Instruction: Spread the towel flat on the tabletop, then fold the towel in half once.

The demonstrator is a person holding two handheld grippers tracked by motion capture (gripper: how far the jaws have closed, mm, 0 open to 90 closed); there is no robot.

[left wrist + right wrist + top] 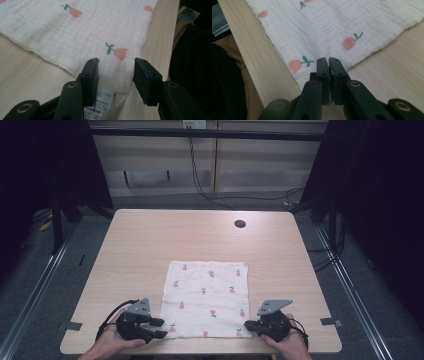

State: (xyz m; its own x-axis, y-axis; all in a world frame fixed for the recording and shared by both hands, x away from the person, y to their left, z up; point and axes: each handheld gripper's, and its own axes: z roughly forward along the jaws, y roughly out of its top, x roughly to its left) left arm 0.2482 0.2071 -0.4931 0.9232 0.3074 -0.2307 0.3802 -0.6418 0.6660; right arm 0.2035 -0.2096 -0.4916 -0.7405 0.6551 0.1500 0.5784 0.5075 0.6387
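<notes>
At the bottom of the high view two hands come in over the near edge of the table, each holding a black gripper. The left gripper sits at the lower left, just beside the near left corner of the cloth, and its jaws stand apart. In the left gripper view that same gripper shows its two jaws spread wide on either side of the cloth's corner, with the white fabric and a printed care label lying between them near the bottom centre of the frame. The right gripper sits at the lower right of the high view, its tips at the near right corner of the cloth. In the right gripper view its jaws are pressed together, with a thin edge of the cloth's corner caught between them. The cloth itself is white with small pink flowers and green stems, lying flat and square in the middle of the near half of the table, its near edge running close along the table's front edge. Farther up the light wooden tabletop, toward the upper right of its surface, there is a small dark round hole. Beyond the table, at the top of the frame, black cables hang down a pale wall and trail across the grey floor.
</notes>
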